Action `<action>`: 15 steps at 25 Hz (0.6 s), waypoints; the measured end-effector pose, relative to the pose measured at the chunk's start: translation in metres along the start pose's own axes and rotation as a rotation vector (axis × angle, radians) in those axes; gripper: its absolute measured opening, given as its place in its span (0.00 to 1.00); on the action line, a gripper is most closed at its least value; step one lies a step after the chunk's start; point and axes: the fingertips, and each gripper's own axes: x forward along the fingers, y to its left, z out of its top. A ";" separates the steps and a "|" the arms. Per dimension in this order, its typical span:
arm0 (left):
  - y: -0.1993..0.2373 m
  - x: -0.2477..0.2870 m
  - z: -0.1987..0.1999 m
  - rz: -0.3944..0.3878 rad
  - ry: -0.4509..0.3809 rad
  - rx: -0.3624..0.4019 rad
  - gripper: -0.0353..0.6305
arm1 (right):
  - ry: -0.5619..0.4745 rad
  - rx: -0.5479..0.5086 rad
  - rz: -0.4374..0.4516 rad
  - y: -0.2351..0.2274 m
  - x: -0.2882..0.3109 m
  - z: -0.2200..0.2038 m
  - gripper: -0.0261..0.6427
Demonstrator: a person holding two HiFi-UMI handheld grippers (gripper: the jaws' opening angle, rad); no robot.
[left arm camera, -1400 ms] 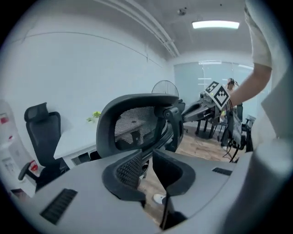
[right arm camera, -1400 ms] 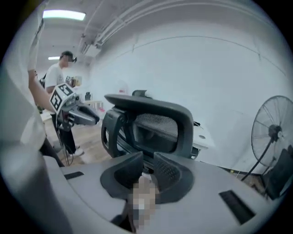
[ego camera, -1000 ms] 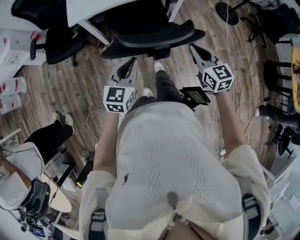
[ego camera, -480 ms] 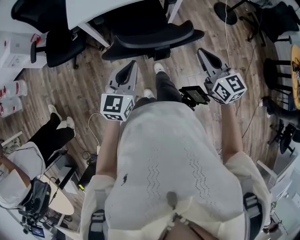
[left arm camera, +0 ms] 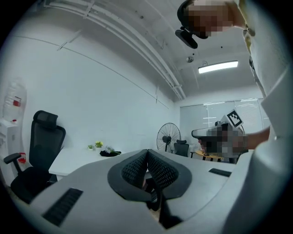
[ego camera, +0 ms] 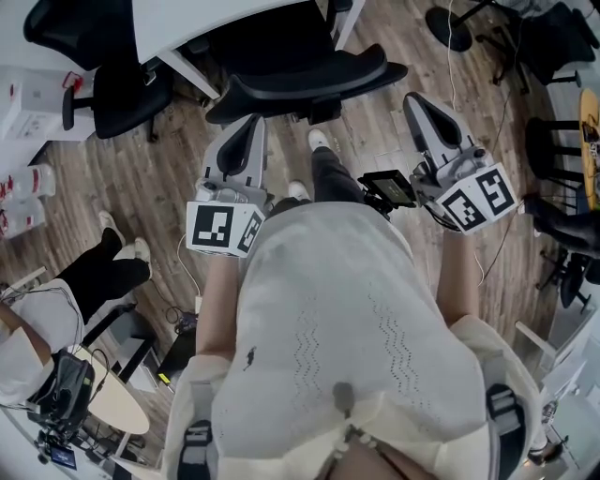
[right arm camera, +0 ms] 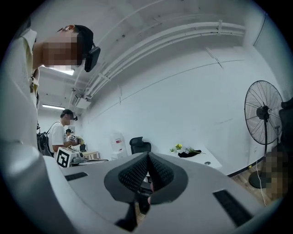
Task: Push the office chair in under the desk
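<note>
The black office chair (ego camera: 300,80) stands straight ahead of me, its seat tucked partly beneath the white desk (ego camera: 197,23) and its curved backrest facing me. My left gripper (ego camera: 251,127) is shut and empty, raised just short of the backrest's left end and apart from it. My right gripper (ego camera: 414,101) is shut and empty too, held off to the right of the backrest. Both gripper views tilt upward: the left gripper (left arm camera: 147,155) and right gripper (right arm camera: 147,159) show pads pressed together with the white desk (right arm camera: 201,157) behind them.
A second black chair (ego camera: 112,84) stands at the left by the desk. A seated person's legs (ego camera: 98,272) are at the lower left. A fan base (ego camera: 455,23), cables and dark stools (ego camera: 553,159) crowd the right. Wood floor lies between.
Both grippers have drawn back from the chair's backrest toward my body and tipped upward, spreading a little apart. The chair has stayed in place.
</note>
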 end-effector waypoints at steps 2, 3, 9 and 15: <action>0.002 -0.004 0.012 0.013 -0.024 -0.003 0.09 | 0.005 -0.023 -0.005 0.011 0.004 0.008 0.05; 0.003 -0.006 0.017 0.020 -0.033 -0.005 0.09 | 0.006 -0.036 -0.009 0.016 0.006 0.011 0.05; 0.008 -0.019 0.039 0.066 -0.065 0.024 0.09 | -0.015 -0.028 -0.018 0.038 0.012 0.015 0.05; 0.016 -0.029 0.028 0.101 -0.051 0.007 0.09 | -0.024 0.024 -0.018 0.043 0.014 0.004 0.05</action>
